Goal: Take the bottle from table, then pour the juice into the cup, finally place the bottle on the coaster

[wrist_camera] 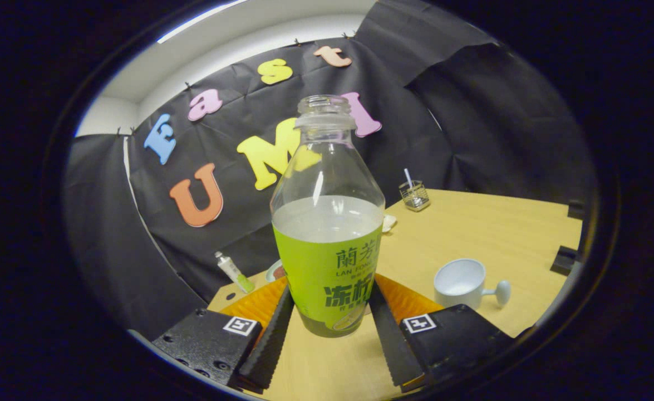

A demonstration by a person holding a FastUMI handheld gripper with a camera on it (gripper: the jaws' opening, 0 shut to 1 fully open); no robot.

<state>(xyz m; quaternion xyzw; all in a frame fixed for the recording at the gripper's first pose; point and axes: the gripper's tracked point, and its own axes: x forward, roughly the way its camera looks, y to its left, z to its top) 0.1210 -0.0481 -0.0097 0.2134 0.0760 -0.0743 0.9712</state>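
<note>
The tool (331, 320) has the juice bottle (327, 234) between its two fingers (271, 340), low down on the green label. Both fingers look pressed against the bottle's sides, so I would say the tool is gripping it. The bottle stands straight up. Its cap is off and the mouth is open. Pale juice fills it to about the top of the label.

I cannot tell if the bottle's bottom touches the bench (471, 234) or is just above it. So the first step, taking the bottle, looks done or very nearly done.

The white cup (460, 283) sits on the bench off to the right of the bottle, near the right finger, a little apart from it. Its handle points to the right. It looks empty inside, so I think no juice has been poured yet. That step is still to come, and the bottle must move over the cup and tip.

An orange round mat, which I take to be the coaster (254, 303), lies behind and under the bottle, showing on both sides of it. Putting the bottle down there is the last step.

Further back, a small green tube (234, 272) lies near the left edge of the bench, and a little glass with a straw (414, 195) stands near the far edge.
</note>
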